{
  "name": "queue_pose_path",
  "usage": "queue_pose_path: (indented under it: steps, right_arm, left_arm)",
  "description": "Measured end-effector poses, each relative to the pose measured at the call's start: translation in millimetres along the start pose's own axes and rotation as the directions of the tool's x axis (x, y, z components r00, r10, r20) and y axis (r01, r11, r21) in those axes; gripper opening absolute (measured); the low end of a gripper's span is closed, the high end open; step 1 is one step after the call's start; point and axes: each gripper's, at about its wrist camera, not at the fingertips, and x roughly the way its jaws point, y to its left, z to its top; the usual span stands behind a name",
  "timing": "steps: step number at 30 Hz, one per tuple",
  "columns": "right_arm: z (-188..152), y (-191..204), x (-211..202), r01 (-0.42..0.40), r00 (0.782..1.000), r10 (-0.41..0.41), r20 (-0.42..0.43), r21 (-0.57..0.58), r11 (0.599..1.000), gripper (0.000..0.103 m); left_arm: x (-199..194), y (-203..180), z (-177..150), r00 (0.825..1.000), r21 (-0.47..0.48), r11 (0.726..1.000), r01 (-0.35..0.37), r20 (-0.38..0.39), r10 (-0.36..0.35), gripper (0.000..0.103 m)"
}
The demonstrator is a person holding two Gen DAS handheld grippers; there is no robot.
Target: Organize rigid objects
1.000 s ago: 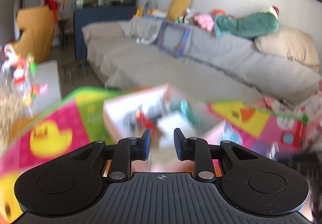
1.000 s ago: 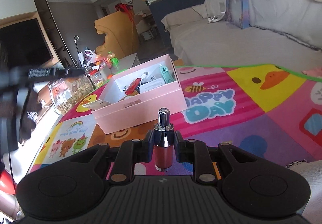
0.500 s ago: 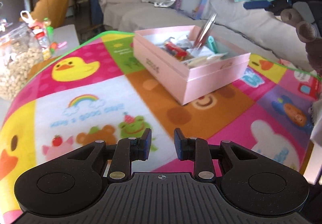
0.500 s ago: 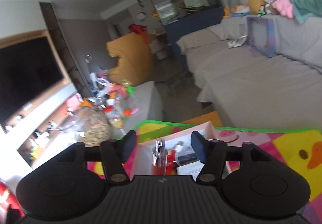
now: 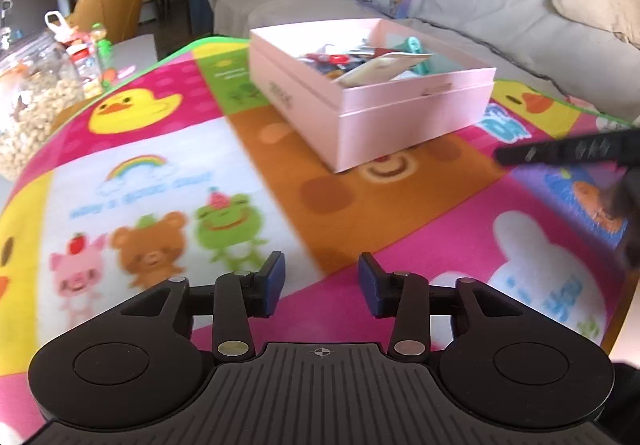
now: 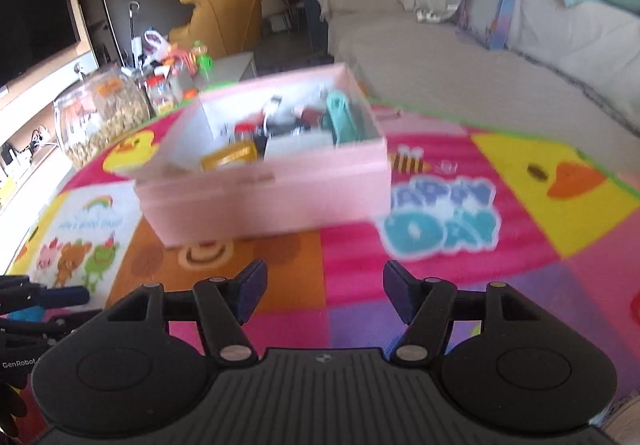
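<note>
Pink box [image 6: 264,197] blurred, contents indistinct; left tool [image 5: 320,285], right tool [image 6: 322,295] spread, empty.

From my feeds I count two black claws, the left claw [image 5: 320,287] and the right claw [image 6: 324,295], both spread wide with nothing between them. One open pink cardboard box [image 5: 400,113] sits at twelve o'clock on one colourful cartoon-print play mat [image 5: 160,181]; its jumbled contents blur too much to count, though I make out one teal clip [image 6: 340,117]. One round glass jar of cereal [image 6: 100,117] stands at ten o'clock. One grey sofa [image 6: 460,77] runs behind.
</note>
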Motion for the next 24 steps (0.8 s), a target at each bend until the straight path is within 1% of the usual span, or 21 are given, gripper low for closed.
queue_pose_path:
  steps: [2,3,4,6,9,10,12,14,15,16,18,20,24]
  right_arm:
    - [-6,1,9,-0.009,1.0,0.009,-0.023,0.001,1.0,0.068]
    - [-9,6,11,0.002,1.0,-0.002,-0.002,-0.018,1.0,0.073]
    - [-9,11,12,0.011,1.0,-0.011,0.004,-0.039,0.999,0.078]
    - [-12,20,16,0.031,1.0,-0.03,0.006,-0.085,0.996,0.083]
    - [-17,31,21,0.072,0.997,-0.069,0.024,-0.168,0.983,0.09]
    - [-19,31,21,0.083,0.996,-0.077,0.038,-0.166,0.983,0.092]
    - [-16,25,22,0.078,0.997,-0.075,0.031,-0.128,0.989,0.096]
    - [-14,21,23,0.083,0.996,-0.08,0.031,-0.11,0.991,0.098]
    - [-13,21,23,0.086,0.996,-0.083,0.03,-0.114,0.99,0.099]
    - [-14,22,25,0.082,0.997,-0.08,0.024,-0.132,0.988,0.103]
    - [-16,25,26,0.086,0.996,-0.079,0.046,-0.18,0.98,0.103]
    - [-18,21,26,0.073,0.996,-0.064,0.064,-0.152,0.986,0.103]
    - [-18,22,26,0.093,0.994,-0.082,0.078,-0.137,0.986,0.103]
  left_arm:
    - [6,-9,1,1.0,-0.024,0.999,-0.023,0.017,0.023,0.06]
    - [8,-14,1,0.999,-0.031,0.999,-0.04,0.028,0.041,0.065]
    - [11,-18,2,0.998,-0.035,0.998,-0.055,0.041,0.056,0.067]
    - [17,-25,3,0.994,-0.054,0.995,-0.079,0.068,0.082,0.071]
    - [24,-31,3,0.985,-0.102,0.987,-0.122,0.111,0.133,0.07]
    - [25,-33,3,0.981,-0.115,0.984,-0.14,0.12,0.153,0.07]
    - [26,-35,4,0.977,-0.131,0.979,-0.157,0.125,0.173,0.07]
    - [25,-35,3,0.974,-0.145,0.975,-0.166,0.128,0.185,0.071]
    - [24,-35,3,0.973,-0.156,0.973,-0.172,0.13,0.193,0.07]
    - [23,-34,3,0.97,-0.165,0.97,-0.181,0.131,0.203,0.069]
    - [22,-33,2,0.966,-0.18,0.963,-0.2,0.131,0.225,0.067]
    - [23,-34,2,0.963,-0.175,0.962,-0.211,0.131,0.235,0.067]
    - [23,-36,0,0.958,-0.172,0.958,-0.228,0.137,0.253,0.068]
